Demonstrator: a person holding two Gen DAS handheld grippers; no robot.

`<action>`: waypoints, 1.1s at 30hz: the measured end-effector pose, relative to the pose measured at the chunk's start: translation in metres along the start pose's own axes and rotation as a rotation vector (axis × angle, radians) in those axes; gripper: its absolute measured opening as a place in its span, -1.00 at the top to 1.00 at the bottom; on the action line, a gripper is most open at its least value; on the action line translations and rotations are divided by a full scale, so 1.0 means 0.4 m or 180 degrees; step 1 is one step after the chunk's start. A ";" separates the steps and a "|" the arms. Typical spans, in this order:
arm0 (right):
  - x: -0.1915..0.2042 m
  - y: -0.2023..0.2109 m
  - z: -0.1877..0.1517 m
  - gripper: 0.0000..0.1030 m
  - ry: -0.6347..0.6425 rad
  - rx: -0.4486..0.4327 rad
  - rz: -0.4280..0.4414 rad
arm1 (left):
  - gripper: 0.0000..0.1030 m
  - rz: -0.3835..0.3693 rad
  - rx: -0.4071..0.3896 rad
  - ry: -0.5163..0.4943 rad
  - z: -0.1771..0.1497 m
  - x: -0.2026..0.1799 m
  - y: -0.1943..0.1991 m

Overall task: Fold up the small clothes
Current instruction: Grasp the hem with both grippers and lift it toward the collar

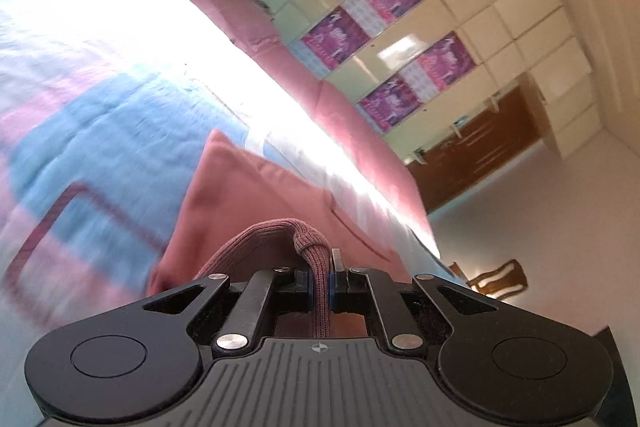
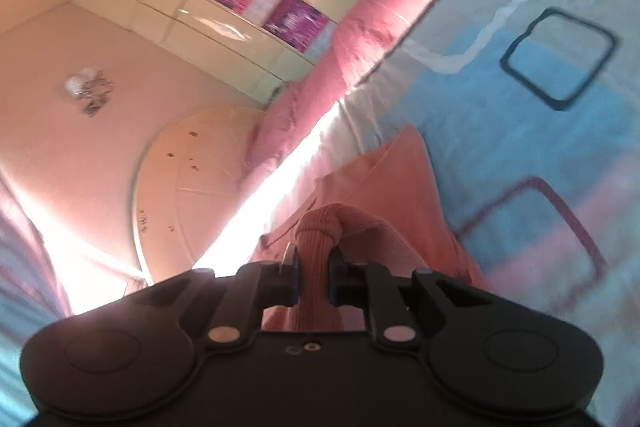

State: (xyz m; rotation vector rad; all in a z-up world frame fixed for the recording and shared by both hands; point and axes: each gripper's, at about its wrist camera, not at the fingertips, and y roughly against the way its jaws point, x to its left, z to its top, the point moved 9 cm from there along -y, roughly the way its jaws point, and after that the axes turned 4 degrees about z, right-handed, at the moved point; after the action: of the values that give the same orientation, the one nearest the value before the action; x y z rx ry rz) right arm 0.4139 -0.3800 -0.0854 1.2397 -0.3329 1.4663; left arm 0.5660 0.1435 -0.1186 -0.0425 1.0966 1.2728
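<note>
The left gripper was clamped on the ribbed hem of the pink garment. The right gripper was likewise pinched on that ribbed edge, the garment being draped ahead of both grippers over the patterned bedsheet.

The garment lies on the bed, near each hand-held gripper; a pillow lies at the bed's far edge, the tiled wall behind it.
</note>
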 end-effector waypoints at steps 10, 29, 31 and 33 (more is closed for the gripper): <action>-0.148 -0.325 0.134 -0.20 -0.0206 0.0202 -0.0208 | 0.69 0.0468 0.0187 -0.0170 0.105 0.041 -0.302; -0.081 -0.446 0.082 0.83 0.2334 0.0783 -0.0932 | 0.83 0.1031 0.0092 -0.2104 0.122 -0.076 -0.386; -0.033 -0.389 0.116 0.83 0.2376 0.0253 -0.0783 | 0.83 0.1030 -0.0379 -0.2046 0.164 -0.098 -0.334; -0.014 -0.359 0.137 0.83 0.2305 0.0003 -0.0711 | 0.83 0.1051 -0.0371 -0.1964 0.174 -0.095 -0.338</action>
State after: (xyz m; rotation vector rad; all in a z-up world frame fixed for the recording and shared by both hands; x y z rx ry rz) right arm 0.5618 -0.3778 -0.1274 0.6494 0.2850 1.6043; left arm 0.7179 0.1065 -0.1273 0.4338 0.5051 1.5046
